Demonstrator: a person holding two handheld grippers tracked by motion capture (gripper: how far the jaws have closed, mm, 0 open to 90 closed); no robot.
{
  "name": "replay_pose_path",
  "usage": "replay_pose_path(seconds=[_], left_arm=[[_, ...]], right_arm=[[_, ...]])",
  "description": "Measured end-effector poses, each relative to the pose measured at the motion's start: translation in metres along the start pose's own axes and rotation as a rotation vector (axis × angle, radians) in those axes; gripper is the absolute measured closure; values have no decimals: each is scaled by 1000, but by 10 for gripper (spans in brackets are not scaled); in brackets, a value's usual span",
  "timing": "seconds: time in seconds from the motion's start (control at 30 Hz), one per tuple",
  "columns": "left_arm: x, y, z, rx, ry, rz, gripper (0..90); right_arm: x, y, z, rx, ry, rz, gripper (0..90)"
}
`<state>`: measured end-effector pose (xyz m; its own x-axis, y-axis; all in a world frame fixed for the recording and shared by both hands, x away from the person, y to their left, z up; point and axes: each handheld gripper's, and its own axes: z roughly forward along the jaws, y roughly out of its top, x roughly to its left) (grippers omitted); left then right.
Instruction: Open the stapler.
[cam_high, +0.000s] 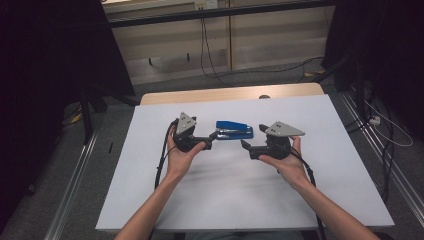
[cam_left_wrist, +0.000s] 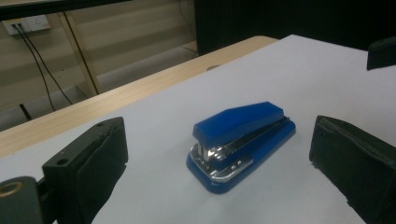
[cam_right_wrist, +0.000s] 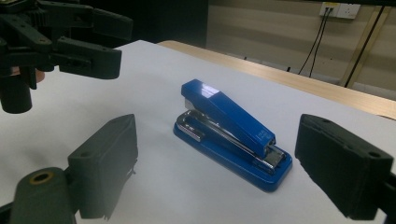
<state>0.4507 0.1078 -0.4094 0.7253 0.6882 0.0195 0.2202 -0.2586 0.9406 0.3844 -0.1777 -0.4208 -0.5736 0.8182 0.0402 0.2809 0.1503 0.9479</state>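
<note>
Left gripper: the left gripper (cam_high: 214, 135) sits at the stapler's left end, jaws spread wide. In the left gripper view the blue stapler (cam_left_wrist: 240, 144) lies on the sheet ahead of the two black pads, and neither pad touches it.

Right gripper: the right gripper (cam_high: 246, 145) comes in from the stapler's right, low over the table, jaws standing well apart. In the right gripper view the stapler (cam_right_wrist: 232, 132) lies between and beyond the pads, clear of both. Nothing is gripped.

Hands: the left hand (cam_high: 181, 152) and the right hand (cam_high: 285, 162) each cup a gripper body from below, forearms coming in from the near edge.

Stapler's place: the stapler (cam_high: 234, 130) rests flat on the white sheet (cam_high: 225, 190), about mid-table, between the two grippers.

Long axis: it runs left to right across the table, in line with the two grippers. In the left gripper view the open metal mouth faces that camera; in the right gripper view the hinged end is nearest.

Around: the wooden table edge (cam_high: 225, 93) shows beyond the sheet, cables (cam_high: 207, 55) hang against the far wall and a wall socket (cam_right_wrist: 339, 9) shows there. Between jaws and stapler lies bare sheet.
</note>
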Motion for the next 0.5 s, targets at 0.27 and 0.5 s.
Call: replay_pose_path(seconds=[0.27,0.5], left_arm=[[9,-3,15,17,17,8,55],[13,-11,17,53,1,8,43]], right_arm=[[2,4,15,14,12,-5,179],[4,4,27,25,29,3,222]])
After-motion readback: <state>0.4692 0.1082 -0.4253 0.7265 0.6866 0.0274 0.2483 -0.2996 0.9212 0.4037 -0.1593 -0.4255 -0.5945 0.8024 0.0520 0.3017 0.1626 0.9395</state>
